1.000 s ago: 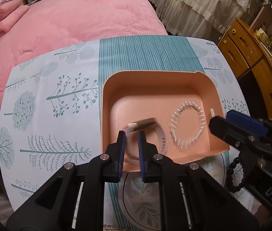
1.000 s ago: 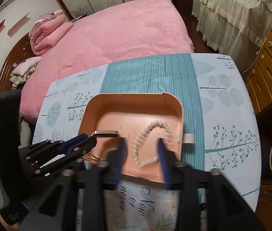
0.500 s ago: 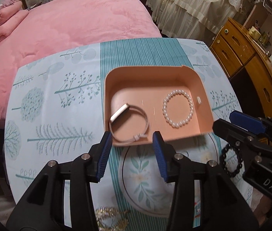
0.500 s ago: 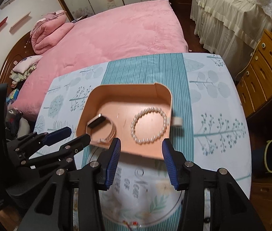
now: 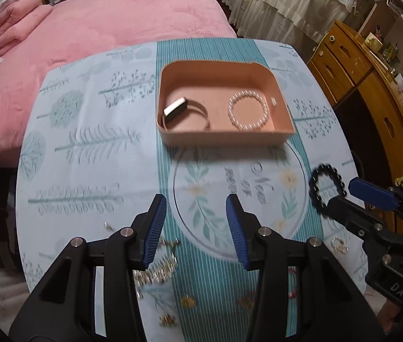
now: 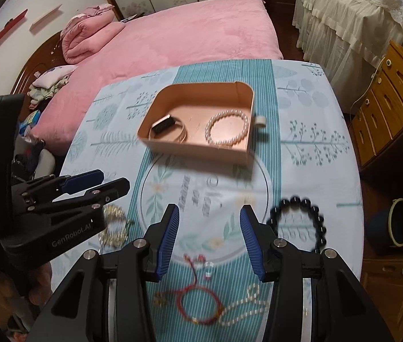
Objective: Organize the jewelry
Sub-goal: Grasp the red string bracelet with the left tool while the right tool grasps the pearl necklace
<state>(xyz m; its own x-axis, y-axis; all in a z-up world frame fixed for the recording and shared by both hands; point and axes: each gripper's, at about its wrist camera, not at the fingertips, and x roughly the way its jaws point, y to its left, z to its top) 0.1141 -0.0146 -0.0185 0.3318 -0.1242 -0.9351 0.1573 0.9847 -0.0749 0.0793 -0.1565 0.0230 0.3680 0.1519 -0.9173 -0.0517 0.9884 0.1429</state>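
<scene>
Over the left part of the table (image 6: 301, 154), which was covered by a leaf-printed cloth, the left gripper (image 6: 103, 183) was held with its jaws parted wide and nothing gripped between them; beneath it a heap of gold chain jewelry (image 6: 114, 226) was seen lying on the cloth. Farther back, near the table's middle, a peach-colored box (image 5: 224, 138) was placed, and in its left half a band bracelet with a metal bar (image 5: 184, 111) was laid, while in its right half a white pearl bracelet (image 5: 247, 110) was laid flat, apart from the band. Nearer the cameras, a red cord bracelet (image 6: 198, 299) was seen on the striped centre of the cloth, with a pale bead strand (image 6: 244, 305) just beside it on the right, though both were blurred. The right gripper (image 6: 208, 236) was held above these pieces, its blue-padded jaws spread well apart and empty. At the far right of the table a black bead bracelet (image 6: 298, 223) was resting on the cloth, just beside the right gripper's outer finger; whether the two were touching could not be told
</scene>
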